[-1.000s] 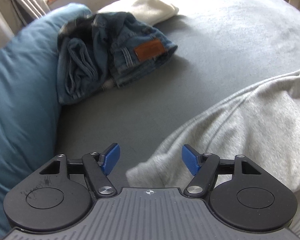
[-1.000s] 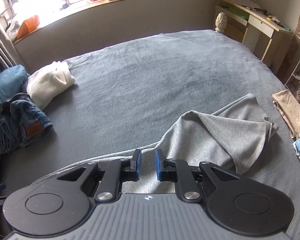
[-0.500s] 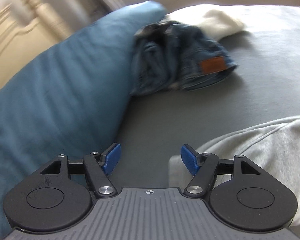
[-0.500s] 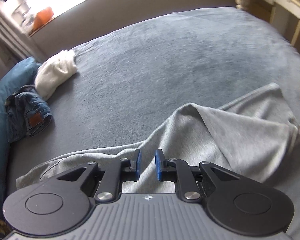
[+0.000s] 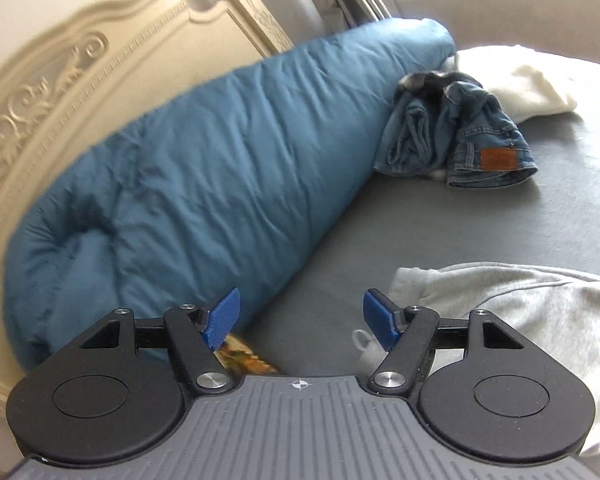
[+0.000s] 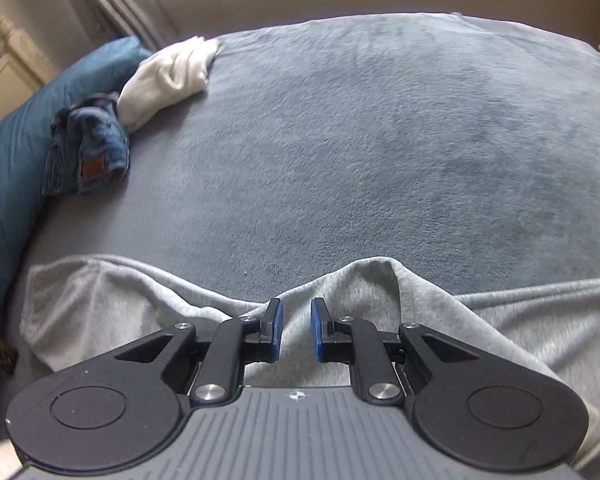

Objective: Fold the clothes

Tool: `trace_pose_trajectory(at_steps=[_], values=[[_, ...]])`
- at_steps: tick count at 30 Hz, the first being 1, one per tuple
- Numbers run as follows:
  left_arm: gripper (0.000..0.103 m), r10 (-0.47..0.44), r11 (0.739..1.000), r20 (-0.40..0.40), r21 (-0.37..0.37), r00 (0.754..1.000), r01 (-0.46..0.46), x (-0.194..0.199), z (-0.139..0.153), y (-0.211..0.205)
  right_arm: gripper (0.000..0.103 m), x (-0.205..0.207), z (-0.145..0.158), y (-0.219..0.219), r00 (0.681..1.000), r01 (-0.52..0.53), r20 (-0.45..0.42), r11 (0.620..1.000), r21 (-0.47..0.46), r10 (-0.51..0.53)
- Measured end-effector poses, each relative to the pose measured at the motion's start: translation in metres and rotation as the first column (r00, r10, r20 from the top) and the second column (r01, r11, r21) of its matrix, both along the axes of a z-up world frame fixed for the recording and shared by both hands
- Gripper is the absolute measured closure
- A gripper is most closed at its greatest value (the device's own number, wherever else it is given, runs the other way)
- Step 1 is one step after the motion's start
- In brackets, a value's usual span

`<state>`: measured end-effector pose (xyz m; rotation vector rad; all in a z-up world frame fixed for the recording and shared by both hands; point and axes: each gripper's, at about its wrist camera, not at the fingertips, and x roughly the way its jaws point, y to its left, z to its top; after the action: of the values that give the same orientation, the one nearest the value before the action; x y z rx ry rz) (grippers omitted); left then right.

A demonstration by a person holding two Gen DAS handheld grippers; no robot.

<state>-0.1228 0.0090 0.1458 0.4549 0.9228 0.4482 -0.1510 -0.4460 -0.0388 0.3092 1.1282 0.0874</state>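
Along the bed's near edge, right gripper pinches the grey garment; left gripper, spread wide, should seize the free left corner squarely.

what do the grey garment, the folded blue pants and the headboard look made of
Grey garment: soft fleecy knit, likely cotton jersey; matte, fuzzy nap.
Blue pants: denim; faded weave, stitched seams, brown leather-look patch.
Headboard: probably painted wood or moulding; cream, carved scrolls, slight sheen.
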Motion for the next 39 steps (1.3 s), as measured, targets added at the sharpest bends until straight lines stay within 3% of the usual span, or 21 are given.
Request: trace_pose_trajectory(at_steps=[4, 10, 13, 17, 21, 24, 27, 30, 32, 35, 39], values=[[0.032, 0.0, 0.998, 0.002, 0.055, 1.0, 0.0, -0.007, 0.031, 0.011, 0.087, 0.0, -0.029, 0.009, 1.0, -0.009, 0.008, 1.0, 0.007, 0.009], [0.031, 0.066, 0.993, 0.032, 0.095, 0.997, -0.069, 0.002, 0.049, 0.037, 0.087, -0.008, -0.065, 0.025, 0.999, 0.026, 0.026, 0.999, 0.019, -0.026], [0.031, 0.077, 0.996, 0.067, 0.032, 0.995, -0.079, 0.012, 0.038, 0.04, 0.087, -0.013, -0.083, 0.033, 0.998, 0.043, 0.035, 0.999, 0.024, -0.044], [0.03, -0.033, 0.997, 0.068, -0.061, 0.997, 0.037, 0.027, -0.008, 0.025, 0.087, -0.017, -0.073, 0.044, 0.997, -0.002, 0.071, 1.0, -0.012, 0.002], [0.03, -0.202, 0.966, 0.004, -0.165, 0.979, 0.2, 0.042, -0.092, -0.007, 0.087, -0.017, -0.057, 0.056, 0.991, -0.062, 0.118, 0.996, -0.063, 0.069], [0.031, -0.338, 0.915, -0.038, -0.247, 0.94, 0.319, 0.046, -0.157, -0.036, 0.087, -0.01, -0.053, 0.074, 0.975, -0.148, 0.149, 0.983, -0.112, 0.164], [0.032, -0.467, 0.856, -0.072, -0.288, 0.882, 0.429, 0.044, -0.205, -0.062, 0.087, -0.001, -0.058, 0.101, 0.944, -0.264, 0.163, 0.952, -0.153, 0.288], [0.032, -0.552, 0.815, -0.1, -0.275, 0.828, 0.511, 0.041, -0.236, -0.082, 0.087, 0.007, -0.069, 0.135, 0.905, -0.377, 0.138, 0.909, -0.178, 0.402], [0.032, -0.577, 0.798, -0.099, -0.277, 0.811, 0.534, 0.042, -0.248, -0.089, 0.087, 0.01, -0.074, 0.156, 0.873, -0.431, 0.133, 0.87, -0.237, 0.469], [0.032, -0.56, 0.811, -0.118, -0.281, 0.82, 0.513, 0.049, -0.263, -0.092, 0.079, 0.017, -0.076, 0.179, 0.837, -0.464, 0.141, 0.822, -0.33, 0.529], [0.031, -0.52, 0.833, -0.124, -0.289, 0.845, 0.471, 0.059, -0.276, -0.09, 0.077, 0.024, -0.078, 0.196, 0.804, -0.513, 0.108, 0.774, -0.371, 0.585]])
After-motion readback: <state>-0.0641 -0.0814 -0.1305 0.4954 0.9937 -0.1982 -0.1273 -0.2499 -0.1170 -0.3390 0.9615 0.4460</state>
